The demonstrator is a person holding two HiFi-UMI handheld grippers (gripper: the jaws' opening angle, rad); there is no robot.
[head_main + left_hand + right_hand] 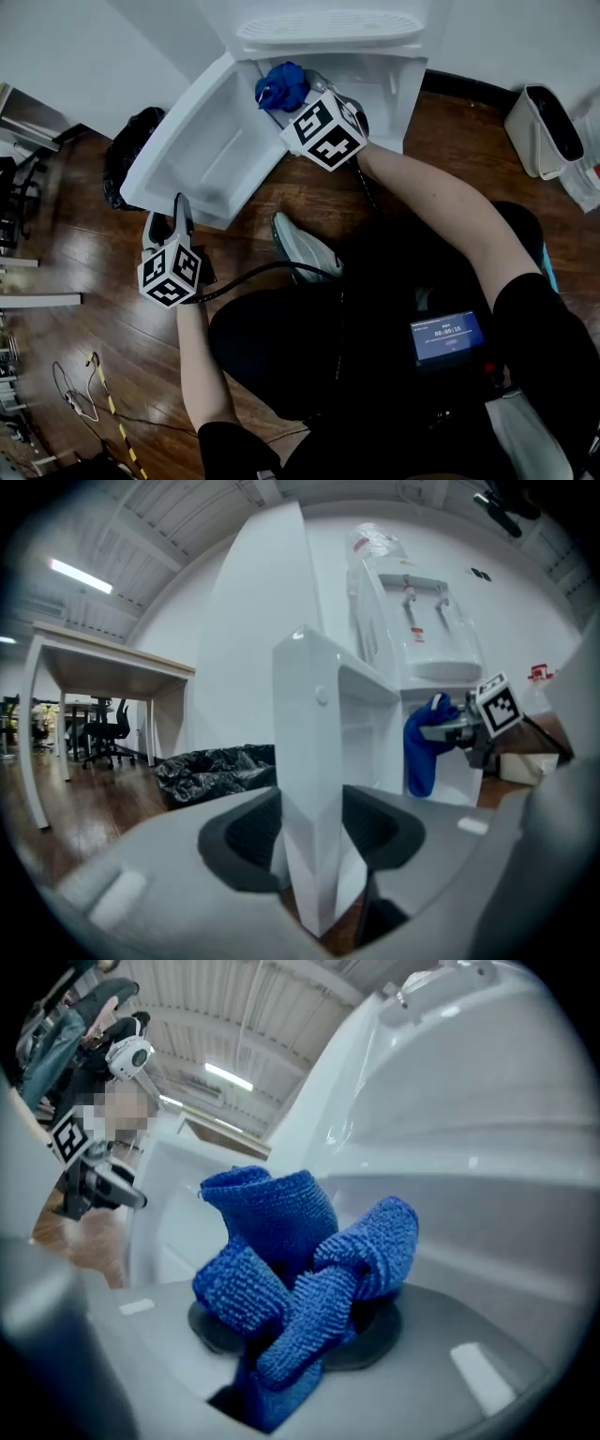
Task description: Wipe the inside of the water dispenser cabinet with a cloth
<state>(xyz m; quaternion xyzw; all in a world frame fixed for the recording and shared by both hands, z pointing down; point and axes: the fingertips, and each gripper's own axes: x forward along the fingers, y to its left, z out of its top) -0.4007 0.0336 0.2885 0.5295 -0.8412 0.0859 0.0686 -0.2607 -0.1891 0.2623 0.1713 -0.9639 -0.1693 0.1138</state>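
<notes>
White water dispenser point(328, 30) stands with its cabinet door point(202, 141) clamped open at the edge by the left claw point(314, 829), letting the right claw point(298, 1324), closed on the blue microfibre cloth point(281, 1241), reach the cabinet's mouth.

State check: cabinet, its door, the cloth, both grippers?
cabinet door: swung wide open
cabinet: open, interior exposed
blue cloth: bunched up, at the cabinet opening
left gripper: shut on cabinet door edge
right gripper: shut on blue cloth
</notes>
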